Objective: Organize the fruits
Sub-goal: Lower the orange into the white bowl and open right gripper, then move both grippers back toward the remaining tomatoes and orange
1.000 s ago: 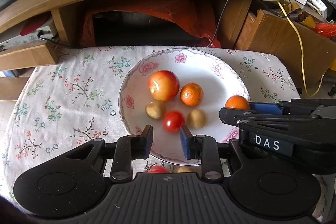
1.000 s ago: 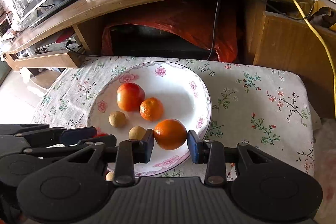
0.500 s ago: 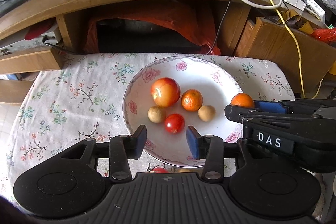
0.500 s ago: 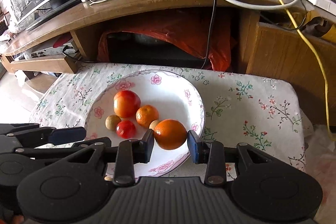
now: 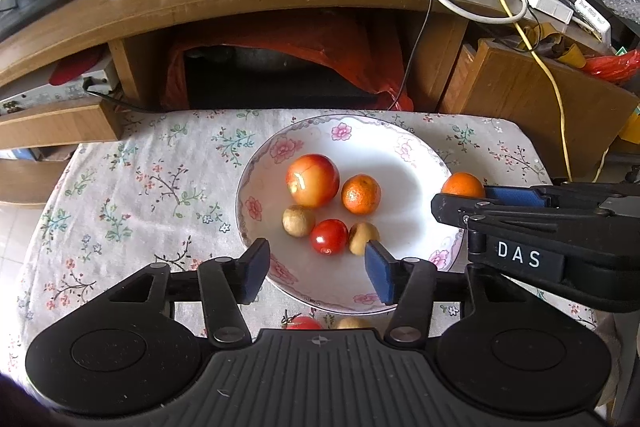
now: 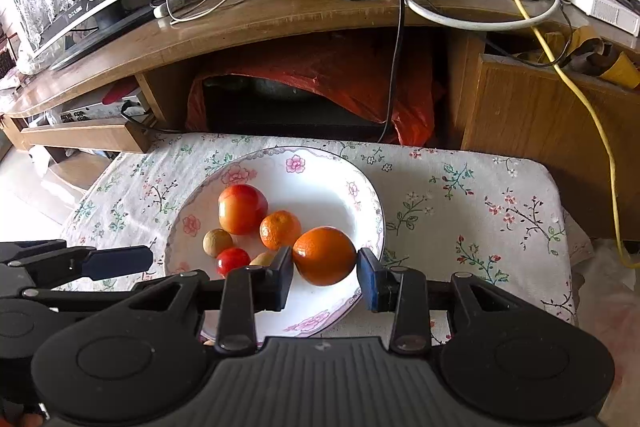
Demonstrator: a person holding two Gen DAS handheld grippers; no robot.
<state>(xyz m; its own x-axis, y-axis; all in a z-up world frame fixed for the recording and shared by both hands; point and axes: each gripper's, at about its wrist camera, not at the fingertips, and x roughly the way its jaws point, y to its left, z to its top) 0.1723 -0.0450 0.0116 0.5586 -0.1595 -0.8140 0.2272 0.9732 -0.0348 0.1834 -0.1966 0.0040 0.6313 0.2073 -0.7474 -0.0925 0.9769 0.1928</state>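
Right tongs (image 6: 324,277) clamped on an orange (image 6: 324,255) over the plate's (image 6: 320,179) near rim. Left tongs (image 5: 316,267) just been opening, nothing between. Tomato (image 5: 329,236), small brown fruits (maybe longans), tangerine (image 5: 361,194), apple (image 5: 312,180) on plate.

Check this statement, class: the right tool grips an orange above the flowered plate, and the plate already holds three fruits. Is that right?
Not quite. The right tool does grip an orange above the flowered plate, but the plate already holds five fruits, not three: an apple, a tangerine, a small tomato and two small brown fruits. The left wrist view shows all five.
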